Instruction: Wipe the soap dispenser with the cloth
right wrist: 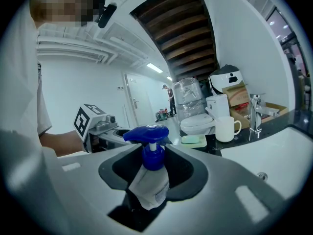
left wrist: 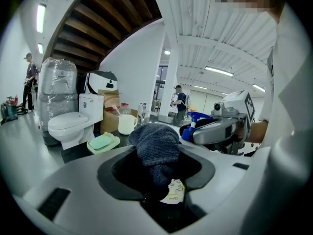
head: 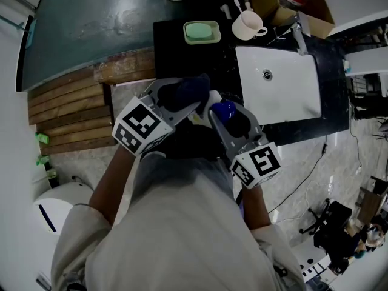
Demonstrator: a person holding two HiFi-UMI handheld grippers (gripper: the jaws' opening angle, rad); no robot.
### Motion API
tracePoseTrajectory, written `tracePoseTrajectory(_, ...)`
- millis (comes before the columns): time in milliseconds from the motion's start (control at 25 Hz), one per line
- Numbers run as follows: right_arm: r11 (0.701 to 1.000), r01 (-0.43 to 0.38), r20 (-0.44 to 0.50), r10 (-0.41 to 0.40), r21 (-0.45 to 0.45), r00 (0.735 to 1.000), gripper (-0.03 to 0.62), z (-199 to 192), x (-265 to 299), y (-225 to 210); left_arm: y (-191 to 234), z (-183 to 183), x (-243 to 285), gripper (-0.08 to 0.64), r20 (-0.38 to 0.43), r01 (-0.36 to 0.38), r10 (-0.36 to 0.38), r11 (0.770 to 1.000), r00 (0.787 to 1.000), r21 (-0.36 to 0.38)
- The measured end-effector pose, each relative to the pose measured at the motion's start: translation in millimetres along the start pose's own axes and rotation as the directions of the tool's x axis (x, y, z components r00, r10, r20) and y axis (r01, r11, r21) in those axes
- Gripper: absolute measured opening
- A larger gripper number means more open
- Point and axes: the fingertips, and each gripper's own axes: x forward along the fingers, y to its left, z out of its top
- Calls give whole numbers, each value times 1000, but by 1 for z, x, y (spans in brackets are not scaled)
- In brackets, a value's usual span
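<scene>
The white sink [head: 279, 83] lies ahead and to the right of both grippers. The left gripper [left wrist: 157, 163] is clamped on a bunched dark-blue knit cloth [left wrist: 155, 141] with a printed tag [left wrist: 175, 192] at its base. Just beside it, the right gripper [right wrist: 149, 173] is closed on the dispenser [right wrist: 149, 182]. This is a pale, seemingly translucent bottle whose blue pump [right wrist: 146, 133] rises above the jaws.

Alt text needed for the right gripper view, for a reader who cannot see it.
The right gripper has its jaws shut on a white plastic soap dispenser with a blue pump head. Behind it, a black counter holds a white mug, a pale green soap dish and a white sink basin.
</scene>
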Motion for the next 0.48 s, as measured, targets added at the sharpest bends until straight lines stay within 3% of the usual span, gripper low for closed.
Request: tracePoseTrajectory(480,1000,-7,-5,7,-1,1000,135,-1,0,1,10,-25,6,179,-32,-16,14,999,999,-46)
